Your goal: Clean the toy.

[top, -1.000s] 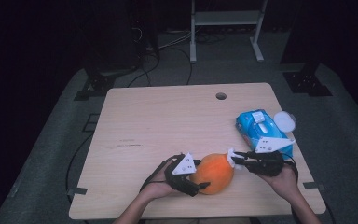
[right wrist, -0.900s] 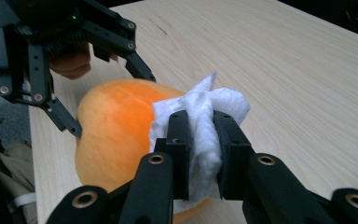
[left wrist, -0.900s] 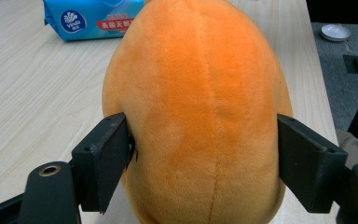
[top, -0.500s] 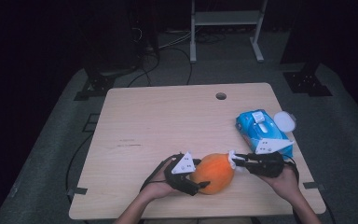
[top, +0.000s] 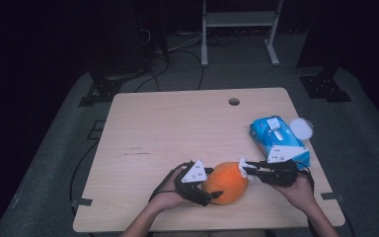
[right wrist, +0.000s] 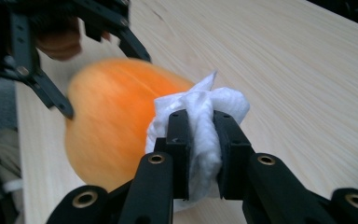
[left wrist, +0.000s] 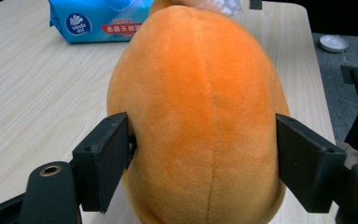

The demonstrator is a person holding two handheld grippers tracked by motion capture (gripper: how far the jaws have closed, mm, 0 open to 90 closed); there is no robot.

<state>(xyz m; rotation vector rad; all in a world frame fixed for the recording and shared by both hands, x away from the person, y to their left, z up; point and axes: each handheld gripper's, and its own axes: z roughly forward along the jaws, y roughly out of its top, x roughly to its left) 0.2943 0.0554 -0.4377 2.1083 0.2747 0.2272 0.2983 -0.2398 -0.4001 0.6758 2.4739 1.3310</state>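
In the high view, low and just right of centre in the frame, an orange plush toy (top: 225, 182) lies on the wooden bench (top: 177, 128) near its front edge, between the two hands. The left gripper (top: 211, 191) comes at it from the left side of the frame; in the left gripper view its jaws are spread to the toy's width and press into the fuzzy sides of the plush toy (left wrist: 200, 121), one pad on each flank, so the toy is clamped. The right gripper (top: 246, 169) reaches in from the right, its jaws nearly closed and pinching a crumpled white tissue (top: 242, 166). In the right gripper view the white tissue (right wrist: 200, 121) bulges out above and beside the two black jaws and rests against the end of the toy (right wrist: 112, 126), which is blurred there. A blue pack of wipes (top: 278, 140) lies on the bench to the upper right of the toy, apart from it, and a small white round lid (top: 302, 128) sits just beside the pack at the bench's right edge.
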